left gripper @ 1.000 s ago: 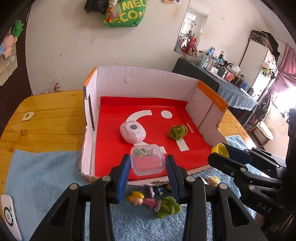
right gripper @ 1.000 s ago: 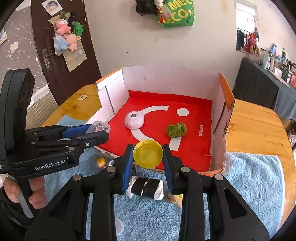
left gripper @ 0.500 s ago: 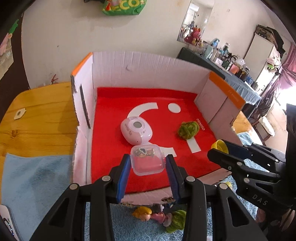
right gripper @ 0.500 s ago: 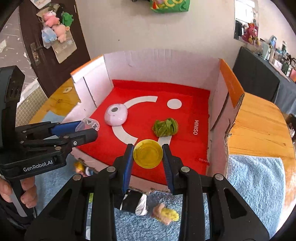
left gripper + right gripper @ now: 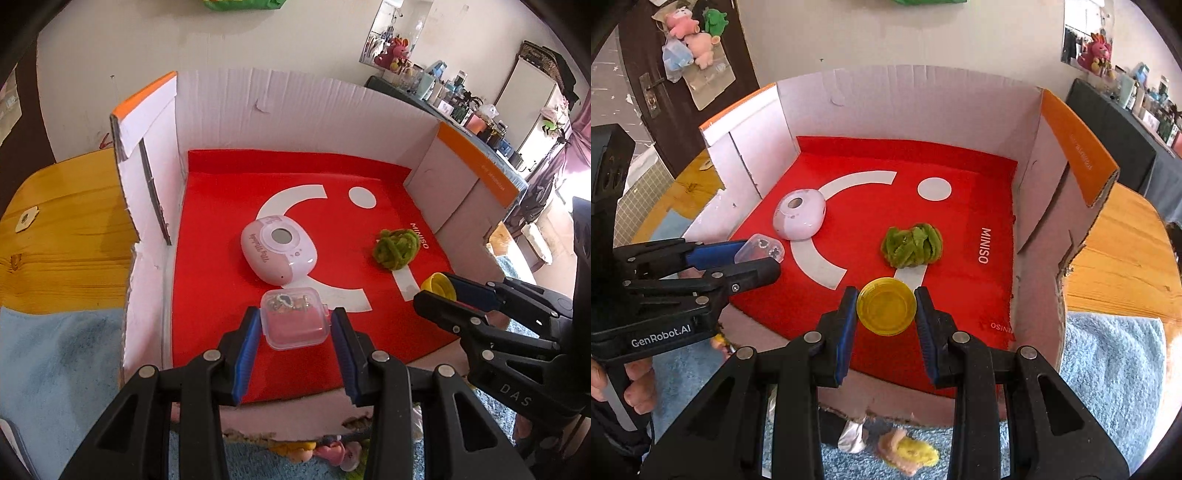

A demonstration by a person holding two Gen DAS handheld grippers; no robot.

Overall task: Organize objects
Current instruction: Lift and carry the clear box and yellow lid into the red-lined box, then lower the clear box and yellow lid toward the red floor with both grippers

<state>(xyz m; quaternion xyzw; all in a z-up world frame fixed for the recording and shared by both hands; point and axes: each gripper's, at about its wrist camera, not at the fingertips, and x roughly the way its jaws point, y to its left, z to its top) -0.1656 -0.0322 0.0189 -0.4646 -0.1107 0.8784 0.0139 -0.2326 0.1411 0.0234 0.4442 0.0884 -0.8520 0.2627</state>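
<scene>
My left gripper (image 5: 295, 325) is shut on a small clear plastic case (image 5: 294, 318) with pink contents and holds it over the front of the red floor of the cardboard box (image 5: 306, 103). It also shows in the right wrist view (image 5: 759, 254). My right gripper (image 5: 886, 314) is shut on a yellow round lid (image 5: 886, 311) over the box's front right; the lid also shows in the left wrist view (image 5: 439, 286). A pink oval device (image 5: 279, 249) and a green yarn ball (image 5: 397, 247) lie inside the box.
The box stands on a blue towel (image 5: 1115, 369) over a wooden table (image 5: 62, 229). Small doll figures (image 5: 908, 452) and a black-and-silver item (image 5: 846, 432) lie on the towel in front of the box. The box walls rise on three sides.
Both grippers have moved forward over the box's front edge, carrying the clear case and the yellow lid above the red floor. The items inside the box have not moved.
</scene>
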